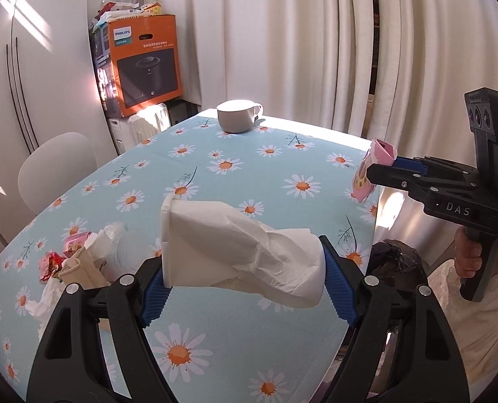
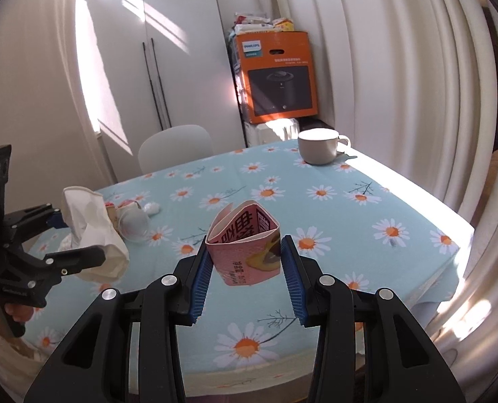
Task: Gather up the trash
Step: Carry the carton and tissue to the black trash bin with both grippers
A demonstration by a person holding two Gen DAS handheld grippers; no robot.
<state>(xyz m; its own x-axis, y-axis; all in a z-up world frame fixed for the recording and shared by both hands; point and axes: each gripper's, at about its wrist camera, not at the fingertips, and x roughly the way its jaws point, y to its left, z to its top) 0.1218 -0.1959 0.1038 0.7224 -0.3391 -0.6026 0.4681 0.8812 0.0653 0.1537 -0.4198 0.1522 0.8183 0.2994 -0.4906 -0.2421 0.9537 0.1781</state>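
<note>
The table (image 1: 215, 174) is covered by a light blue tablecloth (image 2: 316, 215) printed with white-and-orange daisies; the cloth hangs over the table's edges. A white cup (image 1: 237, 116) with a handle stands upright on the cloth near the far corner, in a band of sunlight, well apart from the other items. A cluster of litter lies on the cloth at the left side: red-and-pink wrappers (image 1: 52, 263), crumpled white tissues (image 1: 96, 241), a beige paper piece (image 1: 81, 268) and a clear plastic cup (image 2: 134, 223) tipped on its side. These pieces touch or overlap one another. A small white wad (image 2: 152, 207) lies just beside the plastic cup.
</note>
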